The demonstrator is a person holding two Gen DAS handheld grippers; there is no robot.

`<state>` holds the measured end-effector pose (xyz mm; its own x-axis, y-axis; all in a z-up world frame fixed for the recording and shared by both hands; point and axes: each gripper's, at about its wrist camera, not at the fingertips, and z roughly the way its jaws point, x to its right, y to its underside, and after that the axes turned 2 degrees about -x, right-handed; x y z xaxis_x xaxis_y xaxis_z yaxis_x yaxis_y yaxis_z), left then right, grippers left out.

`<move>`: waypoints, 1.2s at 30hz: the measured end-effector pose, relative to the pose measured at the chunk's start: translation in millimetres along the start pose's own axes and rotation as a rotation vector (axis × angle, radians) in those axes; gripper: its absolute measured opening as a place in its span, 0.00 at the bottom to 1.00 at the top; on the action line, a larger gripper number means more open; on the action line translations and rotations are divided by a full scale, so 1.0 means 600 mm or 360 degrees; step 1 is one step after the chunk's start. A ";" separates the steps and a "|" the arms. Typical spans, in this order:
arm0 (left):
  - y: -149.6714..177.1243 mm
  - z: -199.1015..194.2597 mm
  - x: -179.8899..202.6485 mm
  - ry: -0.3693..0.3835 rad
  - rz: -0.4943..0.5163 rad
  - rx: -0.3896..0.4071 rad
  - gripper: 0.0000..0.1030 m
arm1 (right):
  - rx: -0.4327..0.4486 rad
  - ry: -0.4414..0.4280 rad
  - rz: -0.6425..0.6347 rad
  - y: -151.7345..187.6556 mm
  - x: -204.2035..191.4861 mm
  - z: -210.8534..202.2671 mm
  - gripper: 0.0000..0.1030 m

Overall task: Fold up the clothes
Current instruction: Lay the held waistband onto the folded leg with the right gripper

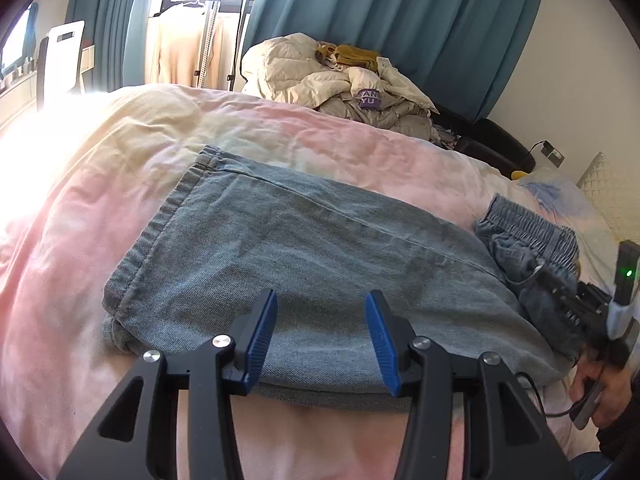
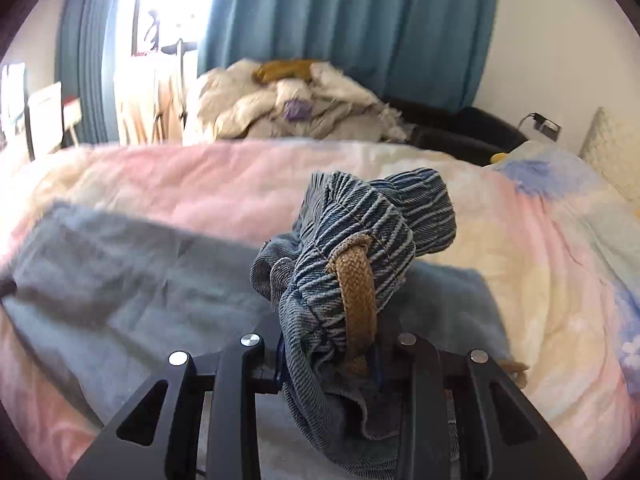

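Observation:
Light blue jeans (image 1: 312,248) lie folded lengthwise on the pink and cream duvet (image 1: 100,184), hem at the left. My left gripper (image 1: 320,300) hovers open over the near edge of the leg, with nothing between its blue pads. At the right, my right gripper (image 1: 560,284) is shut on the gathered elastic waistband (image 1: 528,224) and holds it lifted off the bed. In the right wrist view the bunched waistband (image 2: 360,216) and its tan drawstring (image 2: 356,288) fill the jaws of the right gripper (image 2: 332,344); the pads are hidden by cloth. The jeans leg (image 2: 140,272) trails to the left.
A heap of cream bedding and clothes (image 1: 332,76) sits beyond the bed, before teal curtains (image 1: 400,20). A black sofa (image 1: 492,140) stands behind the bed's right side, a quilted pillow (image 1: 608,192) at the far right. A person's hand (image 1: 600,384) holds the right gripper's handle.

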<state>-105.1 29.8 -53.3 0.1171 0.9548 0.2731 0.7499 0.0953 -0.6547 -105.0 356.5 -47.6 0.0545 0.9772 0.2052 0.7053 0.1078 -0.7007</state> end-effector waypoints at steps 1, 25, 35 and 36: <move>-0.001 -0.001 0.002 0.0006 0.0007 0.0008 0.46 | -0.0022 0.0020 -0.0101 0.012 -0.026 0.007 0.28; 0.008 -0.008 0.014 0.0205 -0.0006 -0.0048 0.46 | 0.0075 -0.0087 -0.0417 0.022 -0.187 -0.127 0.59; 0.014 0.000 0.019 0.0202 -0.0010 -0.0080 0.46 | -0.0125 -0.0342 0.0274 -0.024 -0.066 -0.021 0.59; 0.015 0.002 0.018 0.0201 -0.0011 -0.0083 0.46 | -0.0108 -0.0340 0.0297 -0.027 -0.064 -0.021 0.60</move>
<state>-97.7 41.5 -56.8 0.1907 0.9108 0.3661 0.7835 0.0835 -0.6157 -109.4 315.1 -35.4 0.0427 0.9962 -0.0761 0.7431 -0.0826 -0.6640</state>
